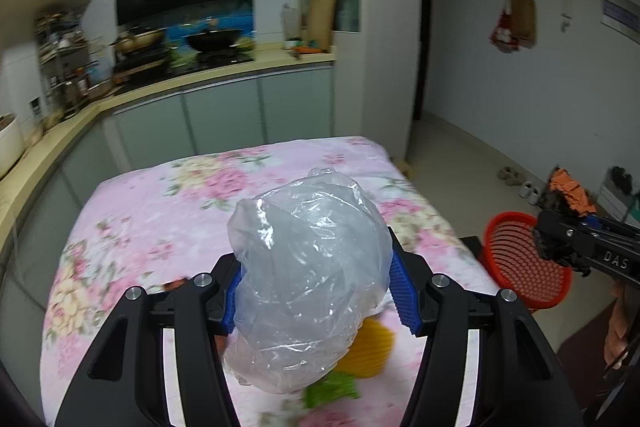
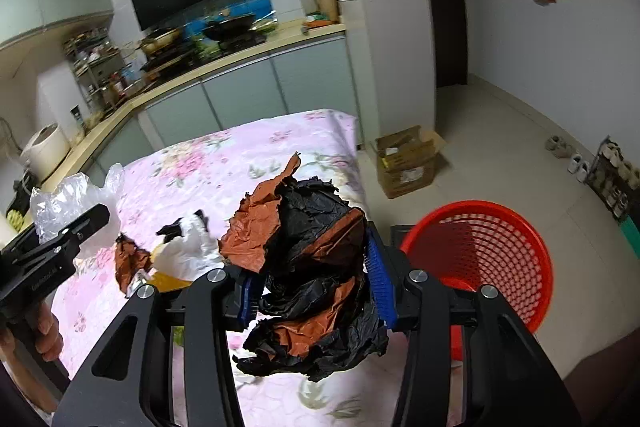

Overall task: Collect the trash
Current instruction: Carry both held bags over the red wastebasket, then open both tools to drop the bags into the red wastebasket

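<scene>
- Left gripper point(image 1: 316, 291): blue ribbed pads clamped on a crumpled clear plastic bag point(image 1: 308, 291), which bulges above and below the jaws. The bag is held up over the table, clear of the cloth.
- Right gripper point(image 2: 312, 291): blue pads closed on a wad of crumpled black and rust-orange plastic point(image 2: 312, 267); a torn orange flap sticks up from its far edge. The wad is lifted off the table.
- Table under both tools is covered with a pink floral cloth point(image 1: 160, 211).
- Trash lying on the cloth, seen from the right wrist: a white crumpled piece with black marks point(image 2: 184, 247), a small rust-orange scrap point(image 2: 128, 259) just left of it, and a yellow item point(image 2: 168, 281) partly hidden behind the gripper frame.
- From the left wrist, a yellow ribbed piece point(image 1: 370, 349) and a green piece point(image 1: 330, 389) lie below the held bag; both blurred.
- Red mesh basket point(image 2: 480, 255) stands on the floor just beside the table's right edge, near the right gripper.
- An open cardboard box point(image 2: 408, 159) sits on the floor beyond the basket.
- Kitchen counter point(image 1: 224, 75) with a wok point(image 1: 214, 41) runs behind the table.
</scene>
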`<action>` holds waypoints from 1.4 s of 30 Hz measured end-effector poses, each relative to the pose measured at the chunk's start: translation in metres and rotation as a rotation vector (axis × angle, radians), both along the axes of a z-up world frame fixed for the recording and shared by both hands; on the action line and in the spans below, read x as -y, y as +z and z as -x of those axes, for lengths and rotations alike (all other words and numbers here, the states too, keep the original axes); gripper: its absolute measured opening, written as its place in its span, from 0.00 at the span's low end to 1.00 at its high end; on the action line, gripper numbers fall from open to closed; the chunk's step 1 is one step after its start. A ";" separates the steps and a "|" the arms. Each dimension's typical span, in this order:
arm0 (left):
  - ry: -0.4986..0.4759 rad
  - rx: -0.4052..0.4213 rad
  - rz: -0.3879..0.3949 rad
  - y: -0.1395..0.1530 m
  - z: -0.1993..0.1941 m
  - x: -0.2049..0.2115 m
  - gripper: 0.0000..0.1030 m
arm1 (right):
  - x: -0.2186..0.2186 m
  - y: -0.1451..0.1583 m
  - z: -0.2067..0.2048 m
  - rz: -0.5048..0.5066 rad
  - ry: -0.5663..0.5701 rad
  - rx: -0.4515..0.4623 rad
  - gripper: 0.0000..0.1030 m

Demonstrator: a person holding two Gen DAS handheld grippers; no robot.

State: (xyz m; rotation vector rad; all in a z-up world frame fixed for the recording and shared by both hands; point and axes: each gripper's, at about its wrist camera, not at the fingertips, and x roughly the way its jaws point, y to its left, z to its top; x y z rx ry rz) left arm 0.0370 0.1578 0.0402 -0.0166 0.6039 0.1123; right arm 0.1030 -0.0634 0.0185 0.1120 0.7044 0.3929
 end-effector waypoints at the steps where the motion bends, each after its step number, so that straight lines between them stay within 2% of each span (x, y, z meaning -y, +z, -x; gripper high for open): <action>1: -0.015 -0.002 0.002 0.000 -0.003 0.005 0.55 | 0.004 0.000 0.000 -0.001 -0.009 0.001 0.43; 13: -0.219 -0.044 0.008 -0.007 -0.049 0.080 0.55 | 0.068 0.001 -0.011 -0.015 -0.173 -0.013 0.43; 20: -0.335 -0.100 0.022 -0.020 -0.080 0.129 0.55 | 0.102 -0.010 -0.022 -0.009 -0.262 -0.050 0.43; 33: -0.465 -0.266 0.004 -0.078 -0.135 0.206 0.55 | 0.138 -0.054 -0.052 -0.003 -0.351 -0.173 0.43; 42: -0.494 -0.381 -0.034 -0.125 -0.155 0.235 0.56 | 0.147 -0.081 -0.078 -0.042 -0.345 -0.266 0.44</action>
